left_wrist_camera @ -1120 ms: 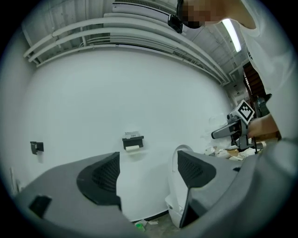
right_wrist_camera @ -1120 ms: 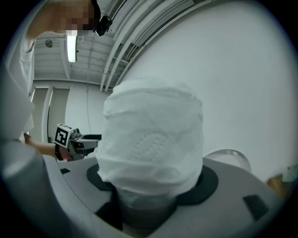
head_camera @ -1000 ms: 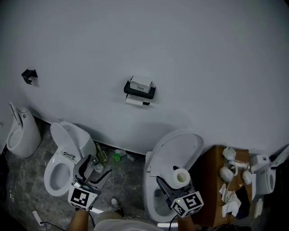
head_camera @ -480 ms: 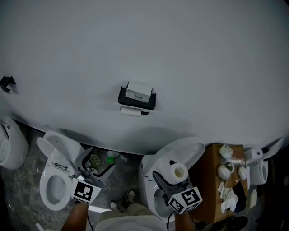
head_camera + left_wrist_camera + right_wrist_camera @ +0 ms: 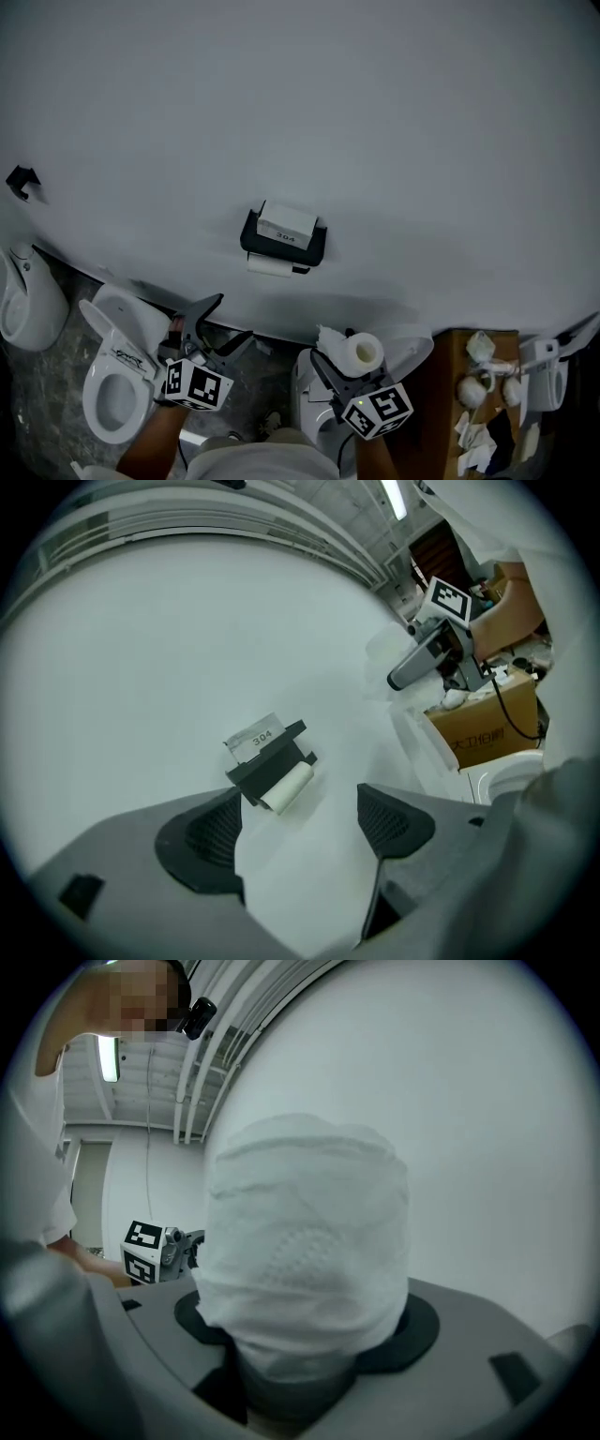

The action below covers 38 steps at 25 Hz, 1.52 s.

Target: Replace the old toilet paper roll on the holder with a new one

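Right gripper view: right gripper [image 5: 307,1335] clasps the new roll [image 5: 305,1241], likely light and easily crushed, by its sides; left gripper [image 5: 295,822] gapes empty toward the holder [image 5: 272,759].

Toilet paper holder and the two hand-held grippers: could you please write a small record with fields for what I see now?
holder: black, fixed on the white wall, paper label on top
old roll: thin, white, on the holder's underside
left hand-held gripper: open, empty, pointed toward the holder
right hand-held gripper: shut on the new roll
new roll: full, white, away from the holder
task stage: old roll not yet removed
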{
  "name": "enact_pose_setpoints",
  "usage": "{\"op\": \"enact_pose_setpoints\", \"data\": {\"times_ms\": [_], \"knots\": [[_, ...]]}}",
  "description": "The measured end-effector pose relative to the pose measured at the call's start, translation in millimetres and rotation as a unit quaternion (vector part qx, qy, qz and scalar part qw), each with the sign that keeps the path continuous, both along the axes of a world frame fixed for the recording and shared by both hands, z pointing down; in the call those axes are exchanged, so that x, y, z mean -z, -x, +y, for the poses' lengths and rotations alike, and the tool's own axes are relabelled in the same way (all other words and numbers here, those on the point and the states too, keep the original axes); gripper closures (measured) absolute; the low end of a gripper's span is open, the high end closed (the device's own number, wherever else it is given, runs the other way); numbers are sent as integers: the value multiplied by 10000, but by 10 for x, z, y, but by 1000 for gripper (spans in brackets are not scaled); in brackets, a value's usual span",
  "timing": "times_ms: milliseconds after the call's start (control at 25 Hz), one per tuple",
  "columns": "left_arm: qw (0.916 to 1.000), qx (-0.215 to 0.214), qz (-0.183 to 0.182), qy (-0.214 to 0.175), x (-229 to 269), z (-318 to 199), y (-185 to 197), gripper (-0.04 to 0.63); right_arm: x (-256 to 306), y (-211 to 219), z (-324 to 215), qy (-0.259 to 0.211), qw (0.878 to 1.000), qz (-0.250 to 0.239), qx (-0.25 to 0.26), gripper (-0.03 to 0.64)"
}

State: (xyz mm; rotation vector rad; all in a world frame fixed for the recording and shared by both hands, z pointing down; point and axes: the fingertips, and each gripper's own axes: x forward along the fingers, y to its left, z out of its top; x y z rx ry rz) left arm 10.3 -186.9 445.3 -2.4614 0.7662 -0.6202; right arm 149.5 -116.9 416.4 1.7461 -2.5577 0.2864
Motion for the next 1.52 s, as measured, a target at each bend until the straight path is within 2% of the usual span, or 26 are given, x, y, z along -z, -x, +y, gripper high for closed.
{"op": "enact_pose_setpoints", "data": {"times_ms": [160, 360, 600, 880, 1120, 1240, 1360, 1520], "knots": [[9976, -43, -605, -336, -112, -234, -262, 225, -114, -130, -134, 78, 9998, -155, 43, 287], [9898, -7, -1272, -635, -256, -507, -510, 225, -308, -257, -247, 205, 9991, -362, 113, 287], [9821, -16, -1719, -768, -388, -743, -722, 225, -349, -232, -392, 264, 9986, -346, 293, 287], [9699, -4, -2280, -856, -534, -989, -837, 250, -326, -253, -444, 280, 9991, -223, 209, 287], [9669, 114, -2413, -820, -620, -1106, -876, 271, -356, -324, -420, 324, 9990, -256, 151, 287], [9648, 228, -2443, -945, -586, -1159, -873, 318, -377, -352, -405, 348, 9989, -266, 141, 287], [9624, 315, -2470, -1087, -540, -1226, -874, 399, -406, -392, -390, 360, 9989, -295, 108, 287], [9616, 302, -2473, -1155, -536, -1225, -879, 407, -432, -445, -357, 370, 9987, -356, 71, 287]]}}
